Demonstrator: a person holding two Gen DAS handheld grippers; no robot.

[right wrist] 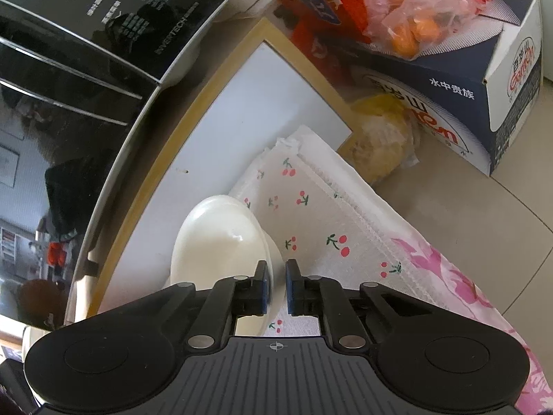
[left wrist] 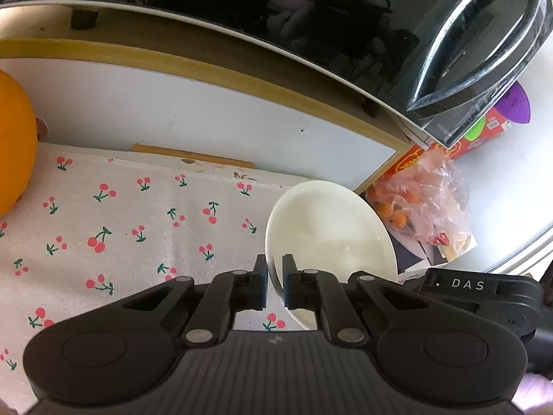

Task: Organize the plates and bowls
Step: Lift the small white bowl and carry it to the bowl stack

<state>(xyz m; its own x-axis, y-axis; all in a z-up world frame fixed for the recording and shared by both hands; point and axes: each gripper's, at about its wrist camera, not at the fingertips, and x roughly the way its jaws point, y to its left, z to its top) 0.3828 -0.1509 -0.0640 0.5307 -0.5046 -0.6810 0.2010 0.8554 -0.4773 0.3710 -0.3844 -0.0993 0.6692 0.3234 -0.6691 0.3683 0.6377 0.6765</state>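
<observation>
The fingers (left wrist: pixel 260 285) of the left gripper (left wrist: pixel 274 285) are clamped on the near rim of a cream-white plate (left wrist: pixel 331 228), one pad on each side of the edge. The fingers (right wrist: pixel 261 287) of the right gripper (right wrist: pixel 275 287) are likewise pressed together on a rim of cream-white crockery (right wrist: pixel 221 242), which shows there as a domed piece with a flared edge; it may be the same plate seen from its other side, or a bowl, and the pictures do not settle which. In both views the dish sits near the far edge of a cherry-print cloth (left wrist: pixel 121 228) spread over the surface, close to the white board with a wooden frame (left wrist: pixel 193 110) and below a glossy black appliance (left wrist: pixel 477 52). A bag of small oranges (left wrist: pixel 421 200) lies just beyond it, and a large orange object (left wrist: pixel 13 145) shows at the left edge.

As a judgement, the task looks to be at an early stage: the crockery is gripped but seems not yet lifted clear, no stack or sorted group of plates and bowls is in sight, and no destination shows. What remains is lifting this piece, carrying it to its place, and handling any other dishes, none of which appear here.
</observation>
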